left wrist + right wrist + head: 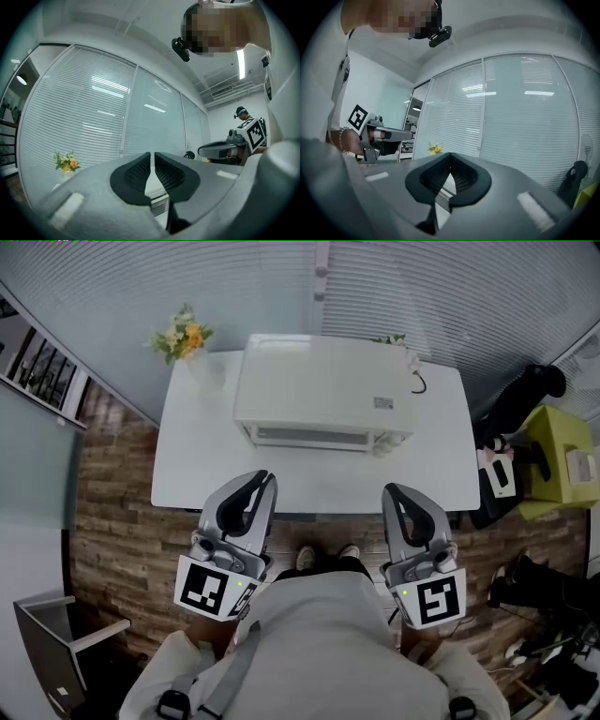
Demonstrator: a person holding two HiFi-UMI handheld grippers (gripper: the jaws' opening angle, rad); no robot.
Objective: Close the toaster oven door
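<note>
A white toaster oven (323, 390) stands at the back middle of the white table (192, 474). Its glass door (314, 436) faces me and looks upright against the body. Both grippers hang close to my body, short of the table's near edge and apart from the oven. My left gripper (265, 480) (152, 154) has its jaws drawn together to a thin slit, with nothing between them. On the right gripper (392, 491) (450, 154) the jaws meet at the tips, also empty. A strip of the oven (158, 202) shows below the left jaws.
A small vase of yellow flowers (183, 337) stands at the table's back left corner. A black cable (417, 381) trails off the oven's right end. Window blinds run behind the table. A yellow-green cabinet (562, 460) stands to the right, and a grey cabinet (56, 652) at lower left.
</note>
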